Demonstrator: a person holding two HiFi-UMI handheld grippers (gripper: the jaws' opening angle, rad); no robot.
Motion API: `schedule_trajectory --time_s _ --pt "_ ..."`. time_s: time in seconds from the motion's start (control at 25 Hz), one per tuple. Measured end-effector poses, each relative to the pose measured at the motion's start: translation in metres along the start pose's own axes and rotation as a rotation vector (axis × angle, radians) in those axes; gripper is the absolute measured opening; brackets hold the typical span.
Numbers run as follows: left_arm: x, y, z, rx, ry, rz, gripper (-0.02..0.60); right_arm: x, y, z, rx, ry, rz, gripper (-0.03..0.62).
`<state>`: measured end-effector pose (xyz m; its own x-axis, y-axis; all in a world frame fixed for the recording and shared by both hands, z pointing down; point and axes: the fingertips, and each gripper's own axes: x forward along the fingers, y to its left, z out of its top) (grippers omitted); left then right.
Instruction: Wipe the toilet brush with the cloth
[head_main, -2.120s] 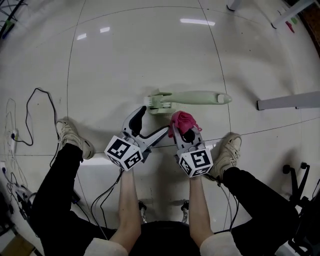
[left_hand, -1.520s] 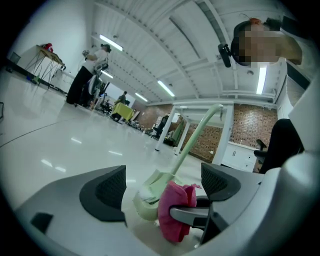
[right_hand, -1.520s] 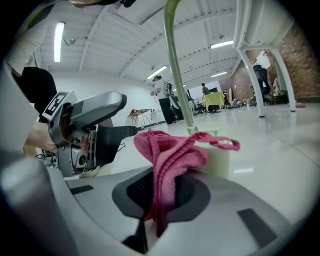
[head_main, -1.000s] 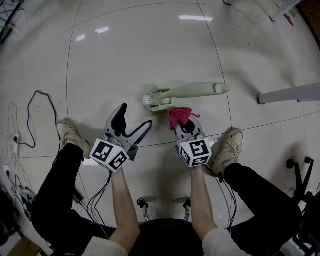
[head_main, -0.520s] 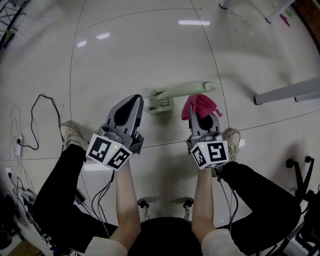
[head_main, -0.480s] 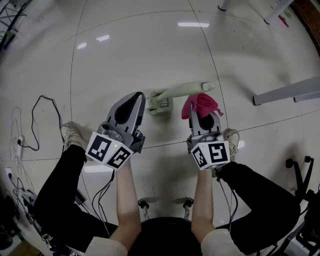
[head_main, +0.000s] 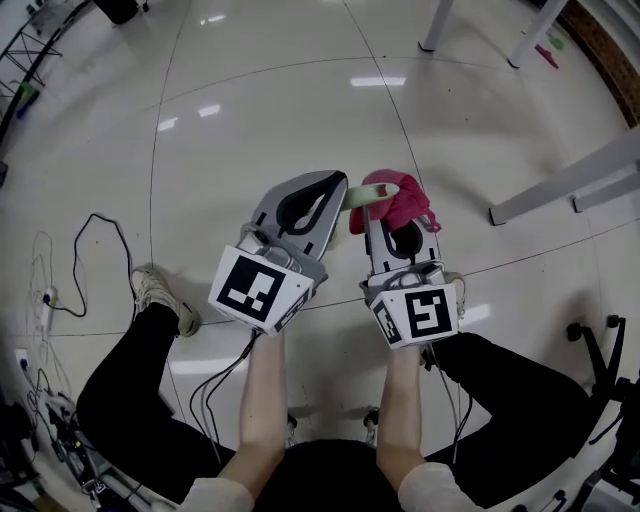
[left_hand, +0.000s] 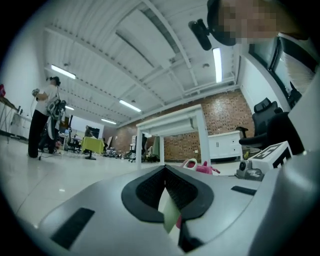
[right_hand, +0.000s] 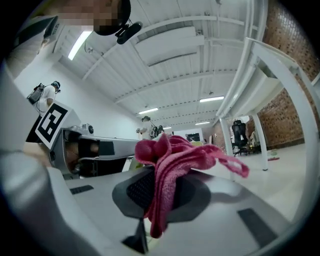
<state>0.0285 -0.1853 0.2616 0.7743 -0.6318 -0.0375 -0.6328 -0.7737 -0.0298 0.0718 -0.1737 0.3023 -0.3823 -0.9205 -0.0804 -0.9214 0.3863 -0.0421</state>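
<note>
My left gripper (head_main: 333, 186) is shut on the pale green toilet brush (head_main: 360, 196). Only a short green end of the brush sticks out to the right of the jaws; the rest is hidden beneath the gripper. In the left gripper view a strip of the green brush (left_hand: 170, 214) is pinched between the dark pads. My right gripper (head_main: 393, 213) is shut on a bunched pink cloth (head_main: 401, 196), which drapes over its jaws in the right gripper view as the pink cloth (right_hand: 170, 167). Both grippers are raised off the floor side by side, with the cloth close to the brush's end.
Glossy tiled floor lies below. White table legs (head_main: 436, 24) and a white bar (head_main: 560, 186) stand at the right. Cables (head_main: 95, 235) trail at the left. The person's shoe (head_main: 161, 296) and a chair base (head_main: 598, 345) are near. A standing person (left_hand: 43, 120) is far off.
The left gripper was open beside the brush on the floor; it has closed on the brush and lifted it. Both grippers have risen and come closer together.
</note>
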Motion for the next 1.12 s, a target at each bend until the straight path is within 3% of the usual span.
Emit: schedule_trajectory --time_s 0.2,0.4,0.52,0.68,1.12 --pt "0.004 0.003 -0.004 0.004 0.003 0.021 0.005 0.006 0.013 -0.004 -0.032 0.010 0.032 0.032" --pt "0.003 0.007 -0.012 -0.005 0.014 0.031 0.005 0.014 0.032 -0.014 -0.173 -0.005 0.074 0.032" --pt "0.000 0.009 -0.016 -0.012 0.013 0.035 0.005 0.013 0.043 -0.050 -0.290 0.130 0.120 0.032" --pt "0.001 0.011 -0.020 -0.016 0.018 0.039 0.005 0.014 0.053 -0.097 -0.273 0.252 0.143 0.032" --pt "0.001 0.019 -0.031 -0.038 0.029 0.042 0.005 0.024 0.063 -0.189 -0.395 0.477 0.255 0.032"
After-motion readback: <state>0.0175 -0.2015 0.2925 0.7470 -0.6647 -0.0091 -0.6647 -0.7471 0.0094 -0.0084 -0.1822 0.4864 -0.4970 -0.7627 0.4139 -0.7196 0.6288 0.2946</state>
